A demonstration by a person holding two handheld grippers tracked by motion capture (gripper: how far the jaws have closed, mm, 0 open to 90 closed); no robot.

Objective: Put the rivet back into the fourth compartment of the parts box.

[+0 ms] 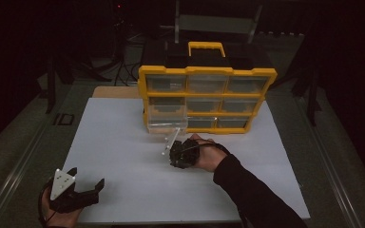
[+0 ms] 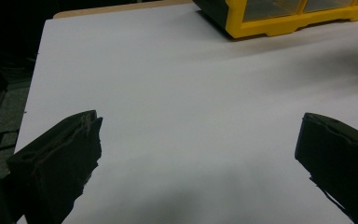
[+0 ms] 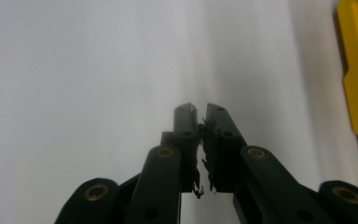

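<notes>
Room's dim, organizer (image 1: 207, 95) drawer contents unreadable, it sits at table's (image 1: 123, 142) 12 o'clock, long axis left-right; right gripper (image 3: 199, 111) jaws nearly closed w/ nothing between, left gripper (image 2: 198, 135) wide.

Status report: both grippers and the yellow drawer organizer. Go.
Left gripper open, low over the white board. Right gripper shut, empty, just before the organizer. Bottom-left drawer pulled out. Nothing in the way.

Yellow organizer (image 1: 206, 97) upright on white board (image 1: 123, 156), 9 clear drawers (1 pulled out)
</notes>
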